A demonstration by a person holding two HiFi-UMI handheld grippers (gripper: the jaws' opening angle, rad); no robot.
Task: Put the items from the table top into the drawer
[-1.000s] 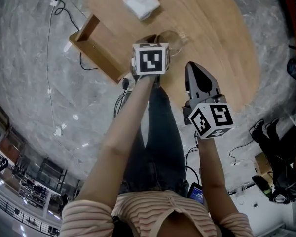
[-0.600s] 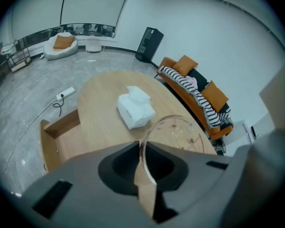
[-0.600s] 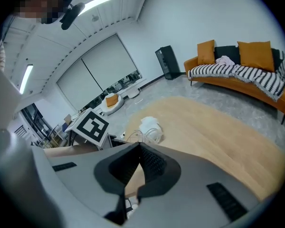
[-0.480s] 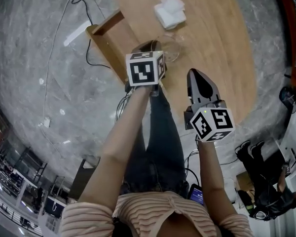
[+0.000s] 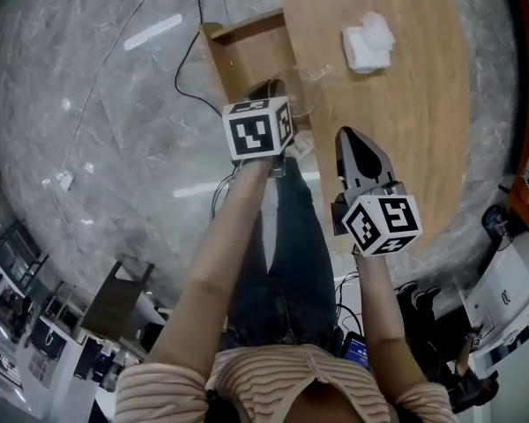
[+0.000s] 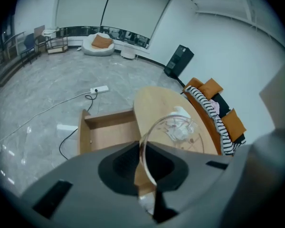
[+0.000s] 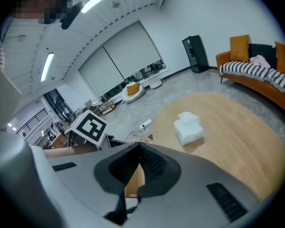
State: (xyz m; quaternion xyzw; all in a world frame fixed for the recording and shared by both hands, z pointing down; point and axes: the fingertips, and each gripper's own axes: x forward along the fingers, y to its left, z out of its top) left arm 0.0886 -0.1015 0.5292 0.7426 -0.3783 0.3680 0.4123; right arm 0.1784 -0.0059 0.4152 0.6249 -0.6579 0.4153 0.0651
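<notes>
My left gripper (image 5: 273, 91) is shut on the rim of a clear glass bowl (image 5: 307, 93) and holds it in the air over the table's left edge, right beside the open wooden drawer (image 5: 247, 53). In the left gripper view the glass rim (image 6: 152, 127) stands edge-on between the pads of the left gripper (image 6: 143, 146), with the drawer (image 6: 111, 134) ahead and below. A white tissue pack (image 5: 368, 42) lies further up the oval wooden table (image 5: 406, 130). My right gripper (image 5: 353, 141) hovers shut and empty over the table's near part, and its jaw tips meet in the right gripper (image 7: 139, 144) view.
A black cable (image 5: 189, 55) and a white power strip (image 6: 100, 88) lie on the grey marble floor left of the drawer. An orange sofa with a striped cloth (image 6: 213, 103) stands beyond the table. The person's legs (image 5: 282, 254) are below the grippers.
The left gripper has carried the glass bowl across the table towards the drawer and rolled with it. The right gripper moved along beside it, still shut.
</notes>
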